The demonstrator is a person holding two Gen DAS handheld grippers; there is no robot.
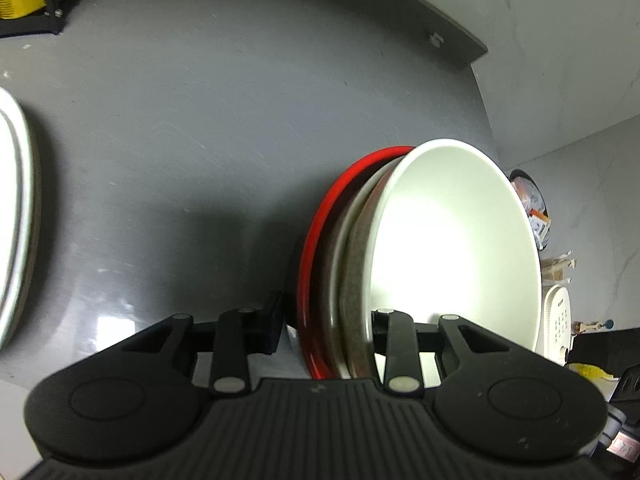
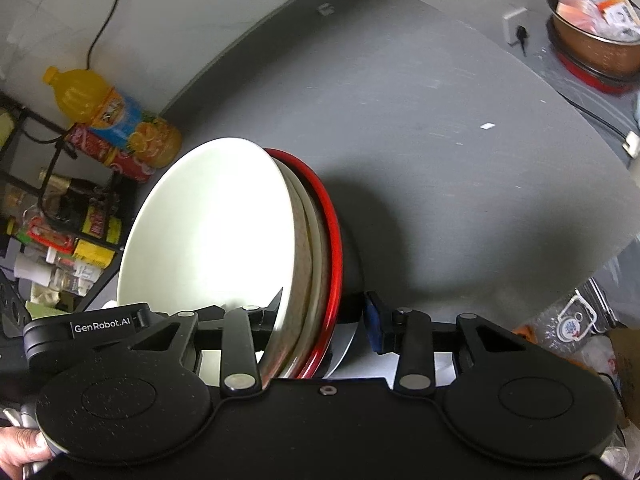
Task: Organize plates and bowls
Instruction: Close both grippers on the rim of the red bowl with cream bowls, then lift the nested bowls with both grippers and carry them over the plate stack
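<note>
Both grippers pinch the same nested bowl stack (image 1: pixel 400 248), held above the grey table (image 1: pixel 180 128). Left gripper (image 1: pixel 326 330) clamps one rim, right gripper (image 2: pixel 320 322) the opposite rim; each grips all layers together. Judgement: keep both grips firm and both hands moving together, keep it level, or the inner bowls slide. Count: about three bowls, white on top, speckled beige inside the red-rimmed bowl (image 2: pixel 334 224). One more white dish (image 1: pixel 16 216) lies well left of the stack.
</note>
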